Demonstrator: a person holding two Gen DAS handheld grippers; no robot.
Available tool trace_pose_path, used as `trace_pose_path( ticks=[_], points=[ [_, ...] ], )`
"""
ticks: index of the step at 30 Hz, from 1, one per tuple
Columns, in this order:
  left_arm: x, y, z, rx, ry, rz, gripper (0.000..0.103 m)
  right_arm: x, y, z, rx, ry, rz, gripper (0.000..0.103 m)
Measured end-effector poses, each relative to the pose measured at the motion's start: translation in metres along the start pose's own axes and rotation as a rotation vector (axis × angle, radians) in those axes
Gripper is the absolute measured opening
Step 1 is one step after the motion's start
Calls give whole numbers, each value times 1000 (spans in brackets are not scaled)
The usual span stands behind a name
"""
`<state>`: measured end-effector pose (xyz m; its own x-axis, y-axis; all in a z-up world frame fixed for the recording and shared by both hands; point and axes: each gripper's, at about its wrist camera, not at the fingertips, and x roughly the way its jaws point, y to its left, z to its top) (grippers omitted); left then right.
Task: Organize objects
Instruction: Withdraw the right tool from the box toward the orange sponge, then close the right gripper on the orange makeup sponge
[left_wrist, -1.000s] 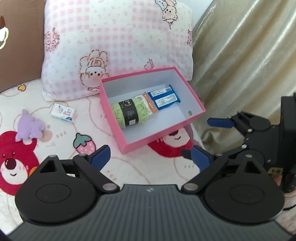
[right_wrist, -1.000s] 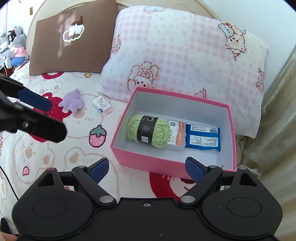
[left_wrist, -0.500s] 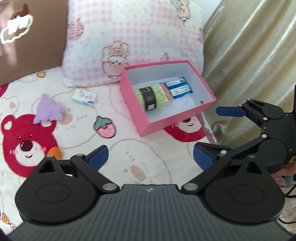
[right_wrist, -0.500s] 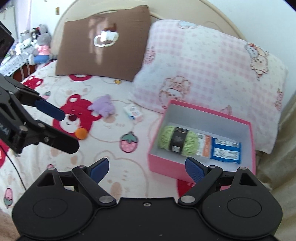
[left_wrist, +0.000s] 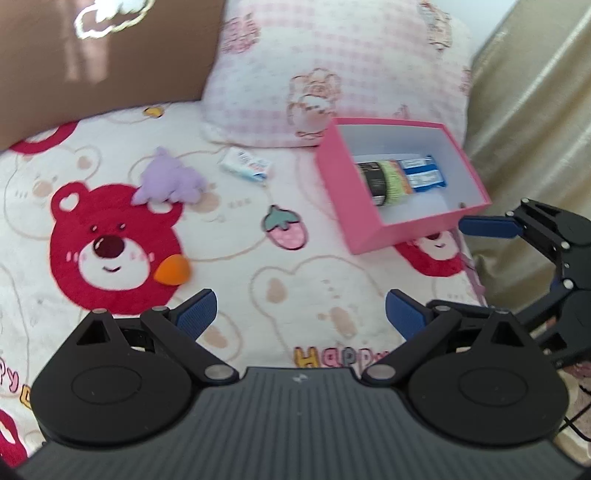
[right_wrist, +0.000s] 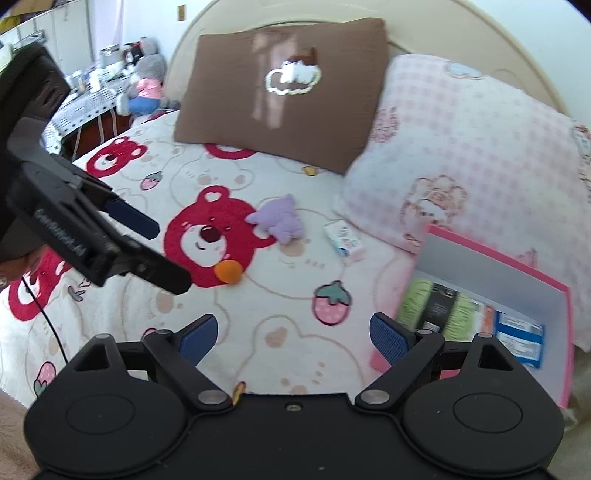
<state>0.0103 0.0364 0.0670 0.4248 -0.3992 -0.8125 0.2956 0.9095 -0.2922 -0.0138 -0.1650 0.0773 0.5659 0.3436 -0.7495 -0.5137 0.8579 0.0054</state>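
Sitting open on the bear-print bedspread (left_wrist: 303, 280), the pink box (left_wrist: 364, 229) serves as the landmark, its far wall close against the pink checked pillow (left_wrist: 332, 62). Inside it lie a green yarn skein (left_wrist: 391, 181) with a black band, and just beside the skein, toward the curtain side, a blue and white packet (left_wrist: 424, 177); an orange-edged packet seems wedged between them, too blurred to tell apart. The right wrist view shows the same box (right_wrist: 561, 332) with the skein (right_wrist: 421, 302) and packet (right_wrist: 521, 339).

Outside the box, on the side away from the gold curtain (left_wrist: 535, 122), a small white and blue packet (left_wrist: 246, 165) lies near the pillow's lower edge. Farther from the box rests a purple plush toy (left_wrist: 166, 181), touching the ear of a red bear print. Farther still, nearer the cameras, an orange ball-like object (left_wrist: 172, 272) lies on that bear's cheek.

The left gripper (left_wrist: 301, 310) hovers over the bedspread, well apart from the box, its blue-padded fingers (left_wrist: 195, 314) spread wide with nothing between them. The right gripper (right_wrist: 293, 334) hangs just beside the box's near corner, fingers likewise spread and empty. A brown pillow (right_wrist: 288, 92) stands beside the checked one, well away from the box.
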Motion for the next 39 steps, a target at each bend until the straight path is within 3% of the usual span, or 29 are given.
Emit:
trace_pose_path(
  ticks=[10,18,25,39],
  points=[
    [23,56,-6,-99,-20,35,99,41,8,5,15,-11,123,92],
    [40,80,-2,-147,-99,53,99,72,13,6,3,-63,184,92],
    [60,90,0,-167,-113,72,97,104,32,12,-164,-88,105,92],
    [90,117,-10,-243,-98,57,96,170,25,0,-84,17,155,92]
  ],
)
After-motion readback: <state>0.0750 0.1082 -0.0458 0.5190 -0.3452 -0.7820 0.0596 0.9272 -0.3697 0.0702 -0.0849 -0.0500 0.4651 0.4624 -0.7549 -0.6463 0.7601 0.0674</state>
